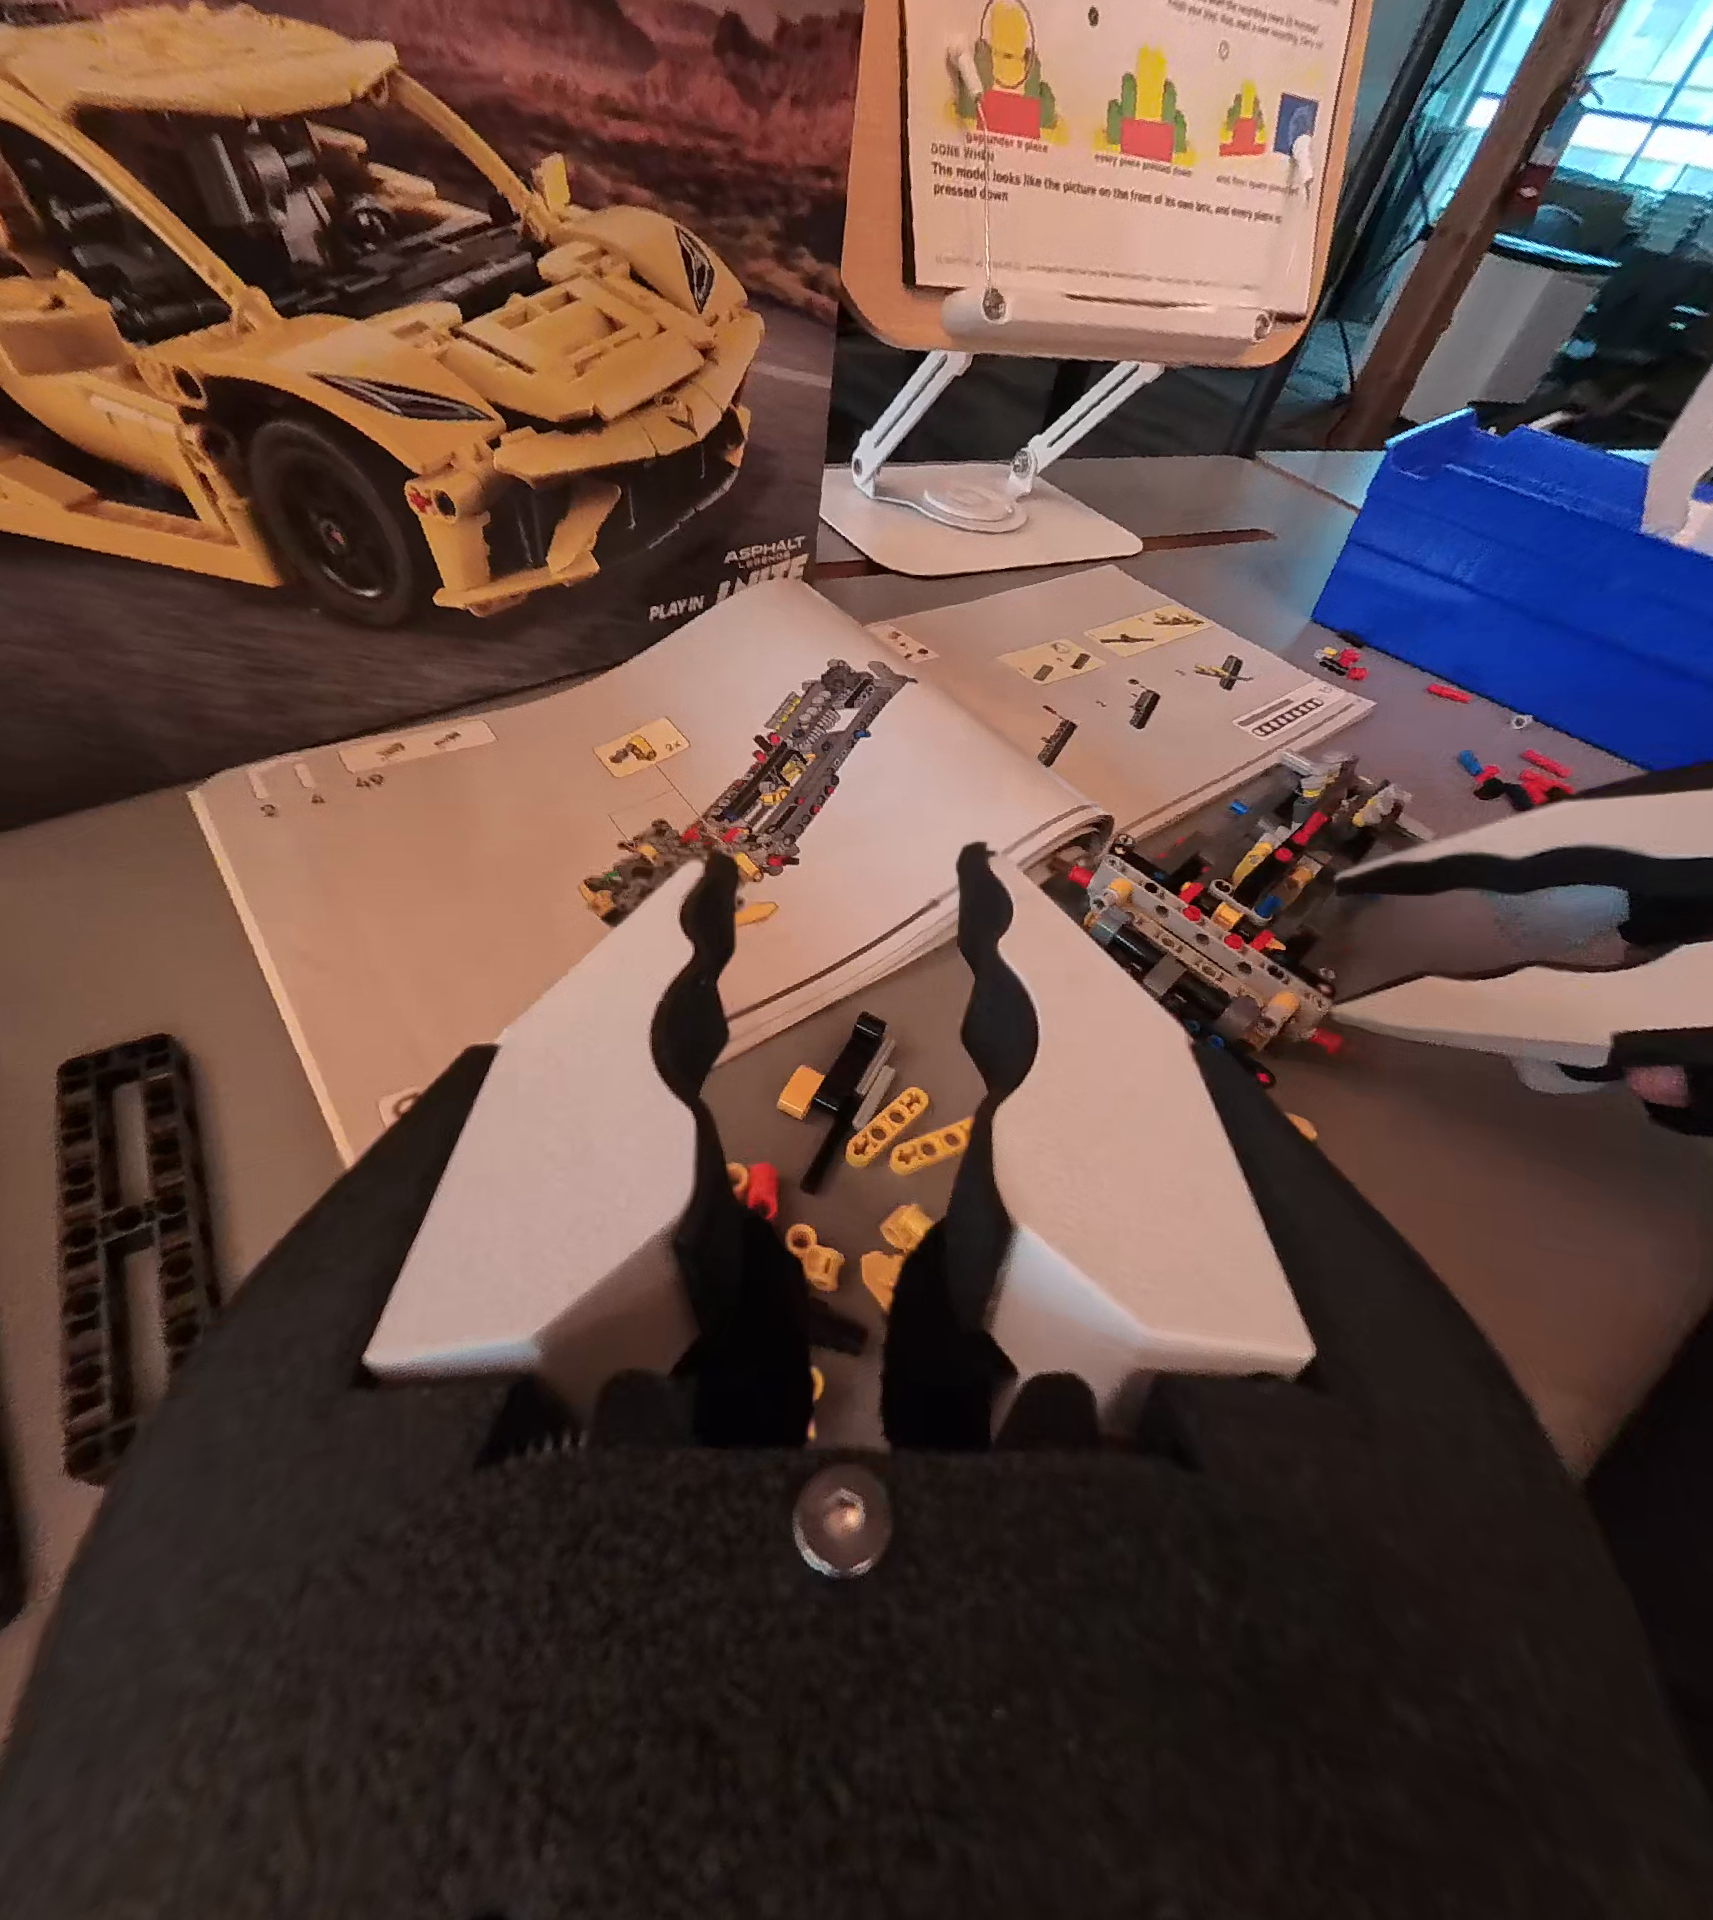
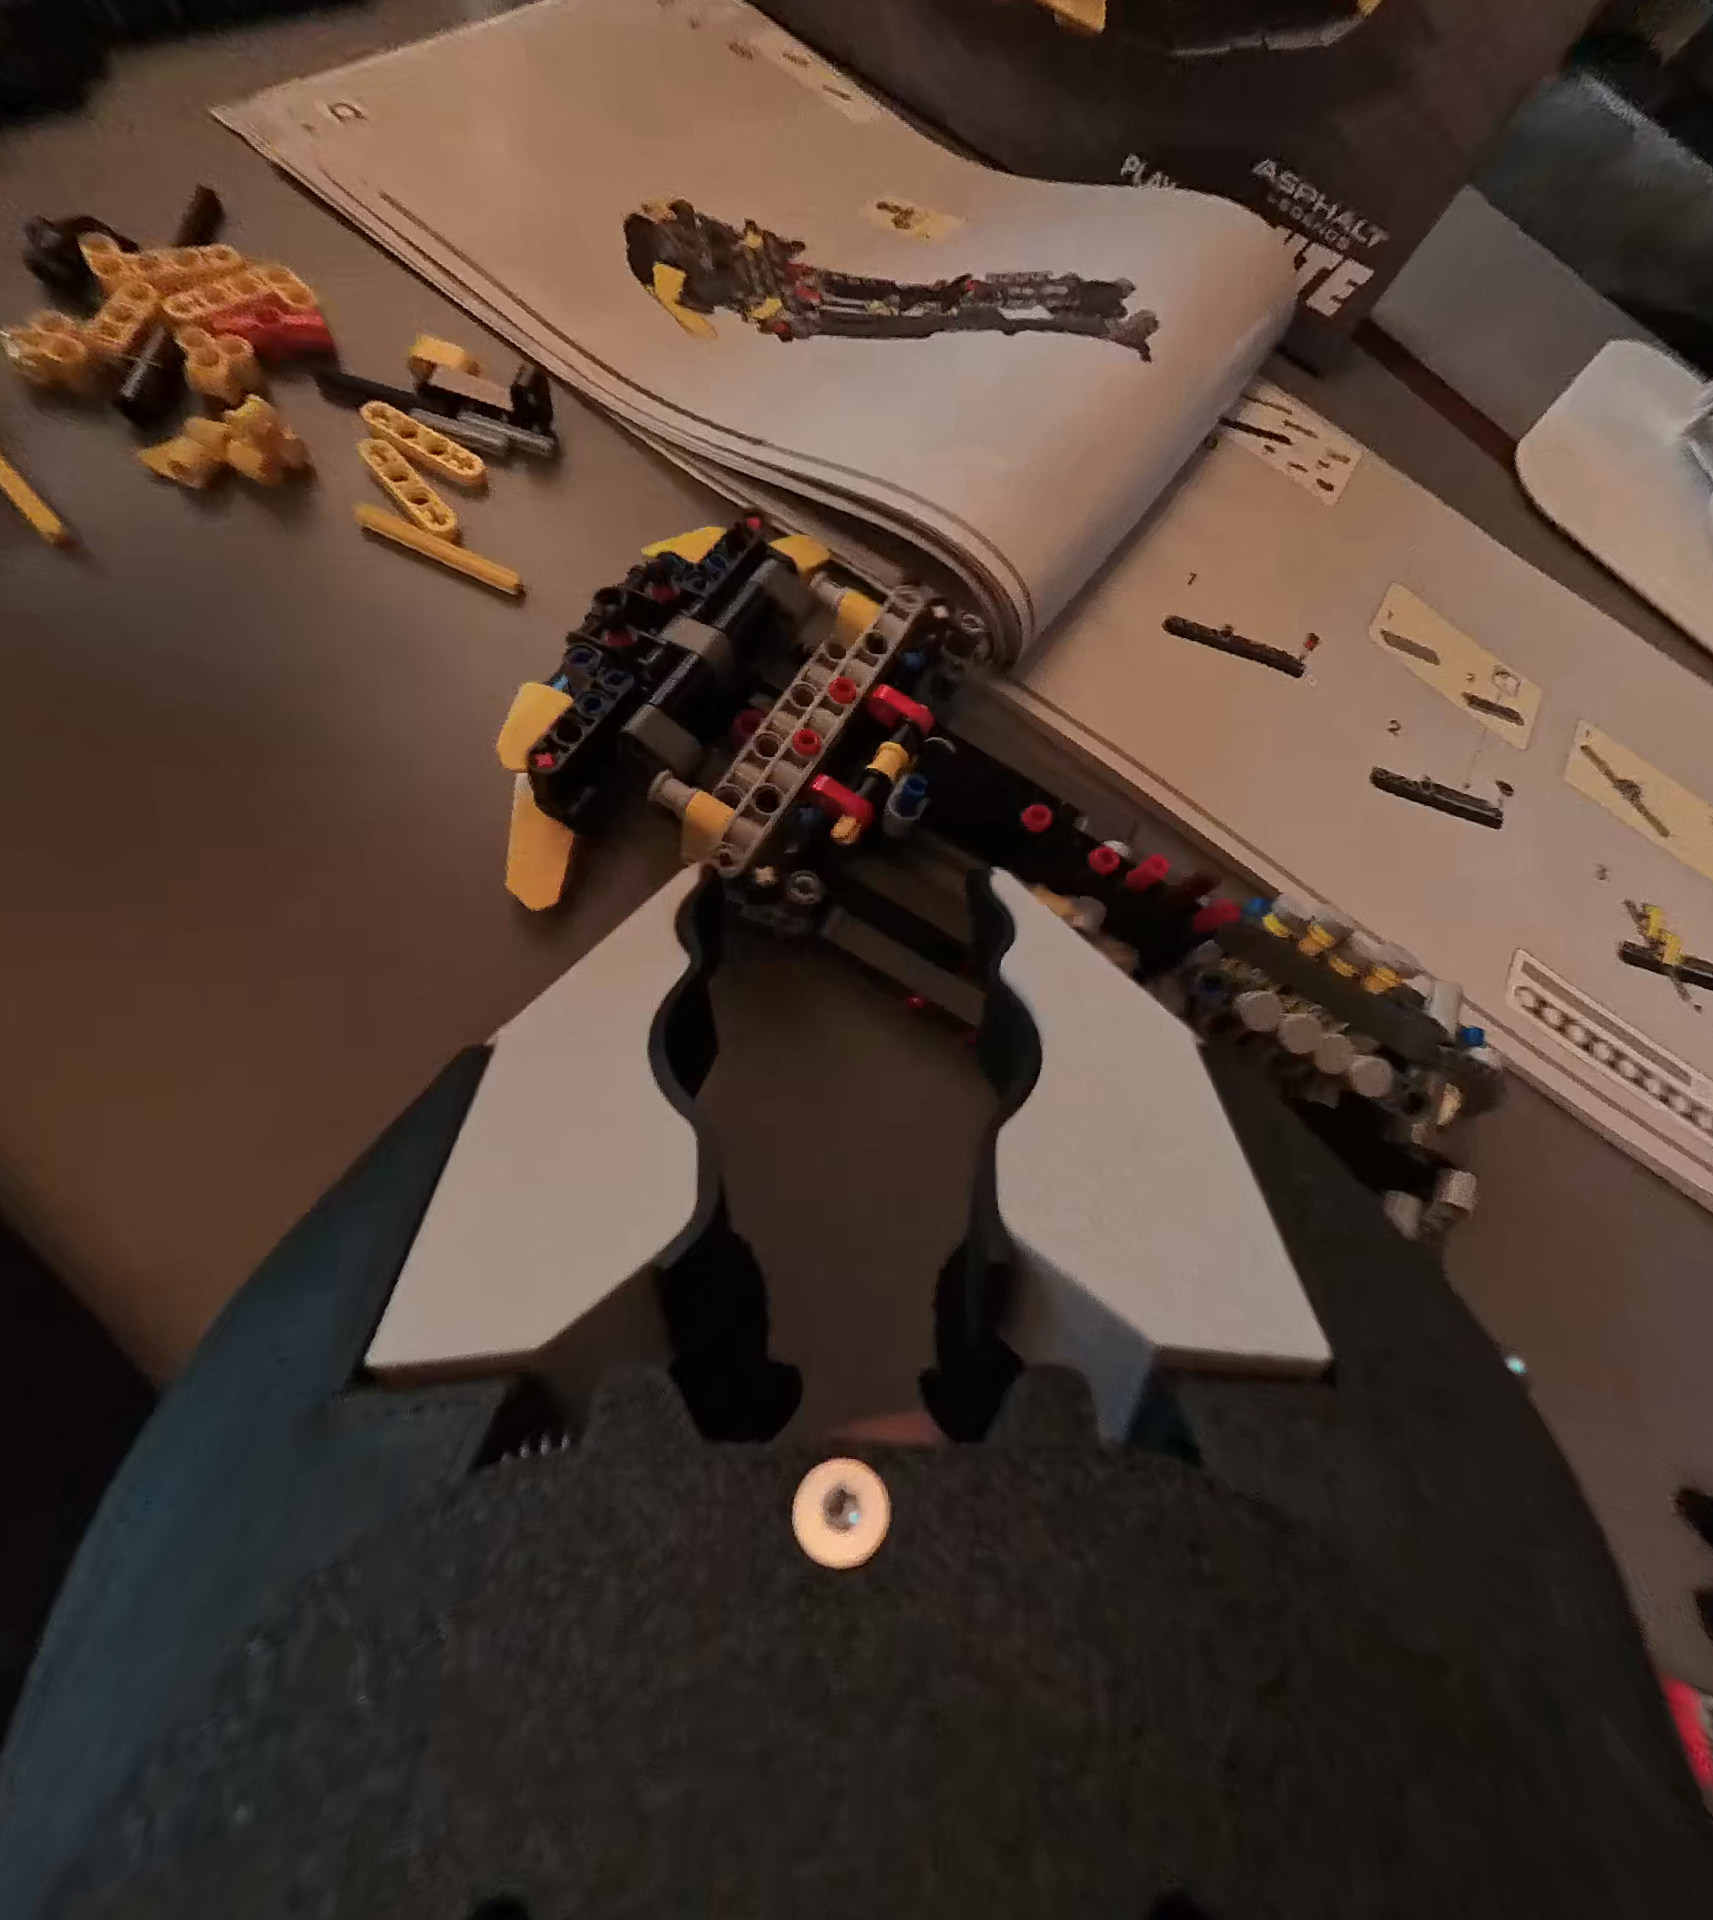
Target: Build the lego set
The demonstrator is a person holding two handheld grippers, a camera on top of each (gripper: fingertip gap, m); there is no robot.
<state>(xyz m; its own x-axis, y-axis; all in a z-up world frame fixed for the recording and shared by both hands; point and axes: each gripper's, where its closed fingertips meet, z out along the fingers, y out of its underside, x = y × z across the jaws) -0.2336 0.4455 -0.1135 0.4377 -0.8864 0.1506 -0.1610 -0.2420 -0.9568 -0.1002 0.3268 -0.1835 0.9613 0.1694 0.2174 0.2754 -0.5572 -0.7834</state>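
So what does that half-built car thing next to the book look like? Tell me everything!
The half-built car is a long frame of plastic pieces: black and grey beams full of holes, red and blue pins, yellow curved bits at one end. It lies flat on the grey table, its side against the open book. The right gripper is open, its tips right at the frame's near edge.

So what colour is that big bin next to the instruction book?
Blue. The storage bin shows best in the left wrist view, at the far right.
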